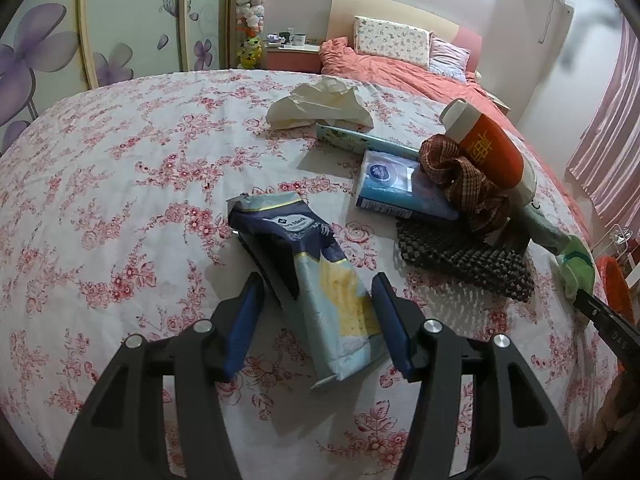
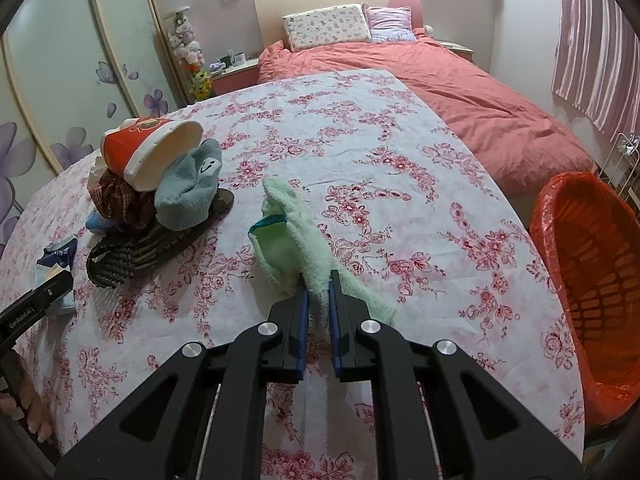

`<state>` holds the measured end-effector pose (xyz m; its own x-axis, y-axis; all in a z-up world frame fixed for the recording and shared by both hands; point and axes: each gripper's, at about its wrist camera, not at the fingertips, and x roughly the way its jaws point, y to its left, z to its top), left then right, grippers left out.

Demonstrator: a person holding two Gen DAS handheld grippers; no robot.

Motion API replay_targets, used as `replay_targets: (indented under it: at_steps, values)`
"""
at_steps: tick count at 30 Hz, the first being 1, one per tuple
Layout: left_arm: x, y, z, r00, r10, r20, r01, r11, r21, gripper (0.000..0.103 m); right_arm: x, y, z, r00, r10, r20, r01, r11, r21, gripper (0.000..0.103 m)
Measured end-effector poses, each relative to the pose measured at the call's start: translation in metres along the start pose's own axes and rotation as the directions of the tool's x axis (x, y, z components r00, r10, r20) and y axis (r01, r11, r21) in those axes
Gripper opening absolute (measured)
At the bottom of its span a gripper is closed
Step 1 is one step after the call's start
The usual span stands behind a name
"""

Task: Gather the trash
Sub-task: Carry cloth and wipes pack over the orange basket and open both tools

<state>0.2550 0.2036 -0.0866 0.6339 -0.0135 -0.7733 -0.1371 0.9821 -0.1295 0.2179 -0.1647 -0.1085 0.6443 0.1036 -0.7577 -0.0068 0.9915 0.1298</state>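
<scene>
My left gripper (image 1: pixel 318 284) is open, its jaws on either side of a blue and yellow snack wrapper (image 1: pixel 320 276) that lies on the floral table. My right gripper (image 2: pixel 318 282) is shut on a light green fuzzy sock (image 2: pixel 296 240), which trails across the table; the sock also shows in the left wrist view (image 1: pixel 576 268). A crumpled tissue (image 1: pixel 320 106) lies farther back. A red paper cup (image 2: pixel 148 152) lies tipped on a pile of cloth. An orange-lined trash basket (image 2: pixel 592 280) stands off the table's right edge.
The pile holds a brown scrunchie (image 1: pixel 460 176), a blue tissue pack (image 1: pixel 400 188), a blue sock (image 2: pixel 188 188) and a dark woven mat (image 2: pixel 132 252). A teal box (image 1: pixel 360 140) lies behind. A bed with a pink cover (image 2: pixel 460 92) stands beyond the table.
</scene>
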Motion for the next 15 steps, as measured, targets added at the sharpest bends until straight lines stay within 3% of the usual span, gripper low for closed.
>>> replay_targets:
  at_steps: [15]
  values:
    - [-0.0005,0.0039,-0.0006,1.000,-0.019,0.006,0.019,1.000,-0.018,0.052,-0.0002,-0.0039,0.0004,1.000,0.031,0.001,-0.031,0.999,0.022,0.010]
